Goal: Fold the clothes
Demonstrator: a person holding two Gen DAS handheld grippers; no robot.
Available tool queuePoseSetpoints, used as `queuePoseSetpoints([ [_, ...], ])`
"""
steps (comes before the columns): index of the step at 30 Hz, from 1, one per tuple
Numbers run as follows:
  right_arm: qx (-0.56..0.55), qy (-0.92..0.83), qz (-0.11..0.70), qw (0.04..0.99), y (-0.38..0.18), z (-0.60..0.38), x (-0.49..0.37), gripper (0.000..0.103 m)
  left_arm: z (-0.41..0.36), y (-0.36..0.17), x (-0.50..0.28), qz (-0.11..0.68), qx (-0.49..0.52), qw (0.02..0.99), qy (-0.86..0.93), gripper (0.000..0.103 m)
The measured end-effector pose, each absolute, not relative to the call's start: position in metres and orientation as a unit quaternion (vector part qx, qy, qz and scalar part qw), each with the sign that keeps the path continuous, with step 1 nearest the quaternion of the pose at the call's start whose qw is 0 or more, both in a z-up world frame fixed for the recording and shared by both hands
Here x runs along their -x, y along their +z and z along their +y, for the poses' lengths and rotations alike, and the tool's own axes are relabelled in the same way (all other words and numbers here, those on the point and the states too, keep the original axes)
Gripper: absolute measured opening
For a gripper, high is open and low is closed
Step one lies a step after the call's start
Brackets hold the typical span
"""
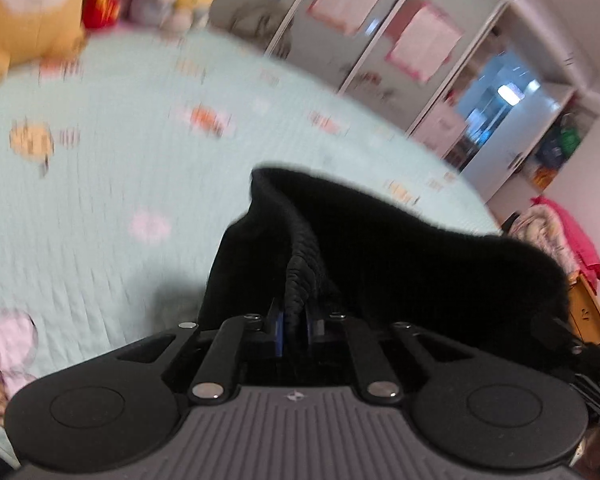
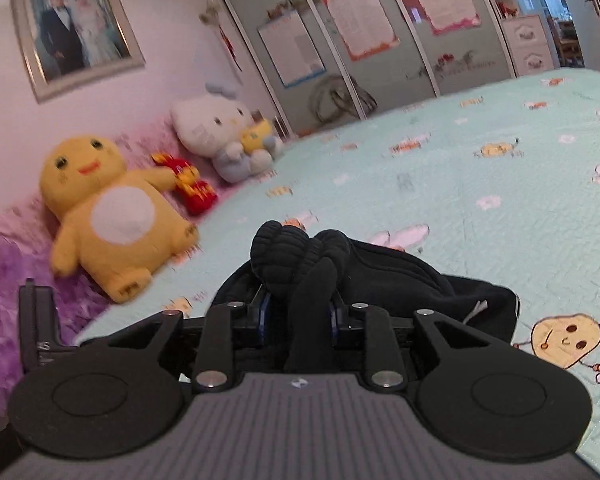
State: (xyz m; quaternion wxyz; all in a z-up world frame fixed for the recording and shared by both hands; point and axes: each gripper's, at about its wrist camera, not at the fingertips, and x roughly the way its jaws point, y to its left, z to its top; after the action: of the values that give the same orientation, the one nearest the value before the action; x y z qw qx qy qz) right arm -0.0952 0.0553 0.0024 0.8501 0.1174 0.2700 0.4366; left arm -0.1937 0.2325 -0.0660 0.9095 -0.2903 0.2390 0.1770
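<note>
The left gripper (image 1: 296, 312) was clamped on a ribbed, bunched edge of a black garment (image 1: 400, 248), its blue pads nearly together with the knit pinched between them. From that pinch the dark cloth rose toward twelve o'clock and spread toward three o'clock, hanging above a mint-green quilted bedspread (image 1: 140, 160) printed with small cartoon figures. The left wrist view was blurred.

In the right wrist view, the right gripper (image 2: 300, 312) was closed on a thicker wad of the same black garment (image 2: 400, 276); the pads stood a little apart with folded cloth filling the gap. A ribbed cuff or waistband bulged up at twelve o'clock just beyond the fingertips, and the rest of the fabric lay heaped on the bedspread (image 2: 480, 168) toward three o'clock.

At ten o'clock a yellow plush toy (image 2: 112, 216) with a white belly leaned along the bed's edge, a red and yellow plush item (image 2: 188, 184) beside it, and a white cat plush (image 2: 220, 128) sat toward eleven o'clock. A framed photograph (image 2: 76, 28) hung on the wall above them. Wardrobe doors (image 2: 340, 60) bearing paper sheets stood behind the bed.
</note>
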Motion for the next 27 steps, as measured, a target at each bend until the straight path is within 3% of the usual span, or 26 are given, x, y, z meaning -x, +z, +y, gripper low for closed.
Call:
queuePoseSetpoints([
  [4,-0.151,0.448,0.247,0.846,0.024,0.034,0.101,0.027,0.215,-0.024,0.228,0.18,0.265,0.936,0.147,0.011],
  [5,-0.153,0.454,0.237,0.845,0.028,0.031,0.103,0.027,0.212,-0.021,0.233,0.176,0.259,0.94,0.138,0.017],
  [6,-0.153,0.459,0.23,0.845,0.031,0.028,0.104,0.027,0.21,-0.021,0.236,0.177,0.255,0.941,0.133,0.033],
  [7,-0.153,0.46,0.228,0.845,0.032,0.026,0.105,0.027,0.21,-0.027,0.236,0.187,0.252,0.94,0.136,0.043],
  [13,-0.161,0.46,0.261,0.833,0.014,0.019,0.107,0.027,0.224,-0.084,0.217,0.287,0.281,0.902,0.158,0.061],
  [16,-0.156,0.468,0.277,0.825,0.003,0.021,0.118,0.027,0.23,-0.11,0.203,0.321,0.306,0.881,0.161,0.061],
  [17,-0.15,0.469,0.277,0.825,0.002,0.022,0.123,0.027,0.23,-0.115,0.2,0.327,0.312,0.877,0.162,0.056],
  [19,-0.139,0.472,0.277,0.825,-0.001,0.024,0.131,0.027,0.228,-0.114,0.201,0.316,0.307,0.882,0.169,0.021],
  [20,-0.133,0.472,0.276,0.827,-0.002,0.025,0.134,0.027,0.227,-0.111,0.203,0.31,0.3,0.885,0.173,0.009],
  [27,-0.097,0.519,0.279,0.802,-0.007,0.051,0.154,0.027,0.229,-0.084,0.256,0.25,0.293,0.897,0.218,0.008],
])
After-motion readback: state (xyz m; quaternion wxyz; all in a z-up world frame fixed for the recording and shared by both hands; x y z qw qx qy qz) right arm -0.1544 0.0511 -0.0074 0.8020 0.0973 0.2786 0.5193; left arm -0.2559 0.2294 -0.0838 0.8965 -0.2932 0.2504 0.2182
